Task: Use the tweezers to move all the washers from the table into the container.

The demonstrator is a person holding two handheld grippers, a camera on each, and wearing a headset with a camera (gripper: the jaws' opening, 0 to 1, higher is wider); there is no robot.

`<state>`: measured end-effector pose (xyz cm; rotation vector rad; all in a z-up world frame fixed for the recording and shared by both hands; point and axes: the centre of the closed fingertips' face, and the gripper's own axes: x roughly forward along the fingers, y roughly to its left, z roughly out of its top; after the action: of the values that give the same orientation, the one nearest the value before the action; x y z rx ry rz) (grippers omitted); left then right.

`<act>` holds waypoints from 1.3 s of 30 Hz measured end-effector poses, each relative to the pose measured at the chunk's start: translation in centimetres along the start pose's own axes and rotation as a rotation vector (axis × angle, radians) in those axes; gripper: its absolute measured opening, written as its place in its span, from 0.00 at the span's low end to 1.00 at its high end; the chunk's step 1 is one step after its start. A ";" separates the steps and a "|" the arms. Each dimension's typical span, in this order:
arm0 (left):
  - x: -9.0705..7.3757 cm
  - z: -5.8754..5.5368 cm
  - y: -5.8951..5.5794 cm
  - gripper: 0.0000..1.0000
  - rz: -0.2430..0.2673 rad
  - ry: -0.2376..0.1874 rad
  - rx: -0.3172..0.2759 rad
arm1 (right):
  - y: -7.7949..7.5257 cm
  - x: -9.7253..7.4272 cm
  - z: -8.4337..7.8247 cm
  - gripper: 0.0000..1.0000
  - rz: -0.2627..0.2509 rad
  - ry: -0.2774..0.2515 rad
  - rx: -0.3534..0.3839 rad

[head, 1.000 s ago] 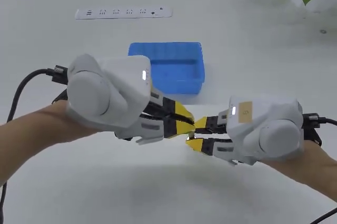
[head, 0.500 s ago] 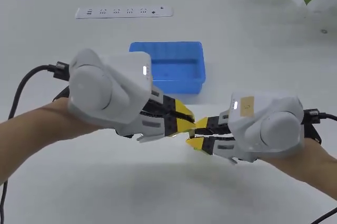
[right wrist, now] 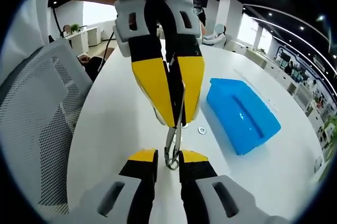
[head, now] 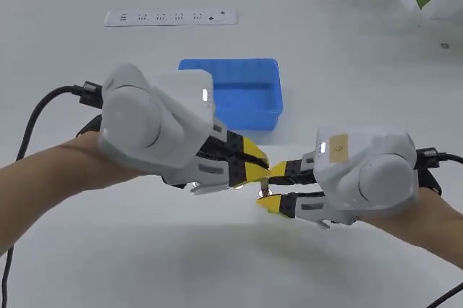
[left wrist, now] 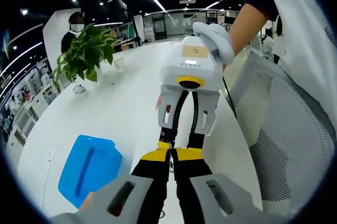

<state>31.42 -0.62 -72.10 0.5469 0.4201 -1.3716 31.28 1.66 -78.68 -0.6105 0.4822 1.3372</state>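
No washer was seen in the container (head: 228, 64), 1 washer (right wrist: 201, 129) lay on the table (right wrist: 113, 129) near it, and the tweezers (right wrist: 172, 140) sat clamped in the left gripper (head: 255, 163), with the jaws of the right gripper (head: 275, 186) slightly apart around their end; transfer was judged not yet started.

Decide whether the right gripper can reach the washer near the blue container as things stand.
Probably not yet: the left gripper, clamped on the tweezers, stands right before the right gripper, blocking its path to the washer.

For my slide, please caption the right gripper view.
Left hand-held gripper and right hand-held gripper meet at tweezers, near a washer and blue container.
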 end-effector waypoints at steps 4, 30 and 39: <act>0.2 0.1 0.0 0.06 -0.007 0.001 -0.006 | -0.3 -0.3 0.4 0.17 -0.011 -0.025 0.004; -0.6 0.7 0.3 0.06 -0.035 0.019 -0.033 | -0.6 -0.6 1.2 0.10 -0.008 -0.048 0.075; -2.8 1.9 0.5 0.06 -0.028 -0.021 -0.052 | -0.7 -1.4 3.6 0.10 -0.002 -0.077 0.046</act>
<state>31.37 0.49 -68.88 0.4857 0.4466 -1.3879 31.62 2.95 -74.97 -0.5197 0.4487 1.3393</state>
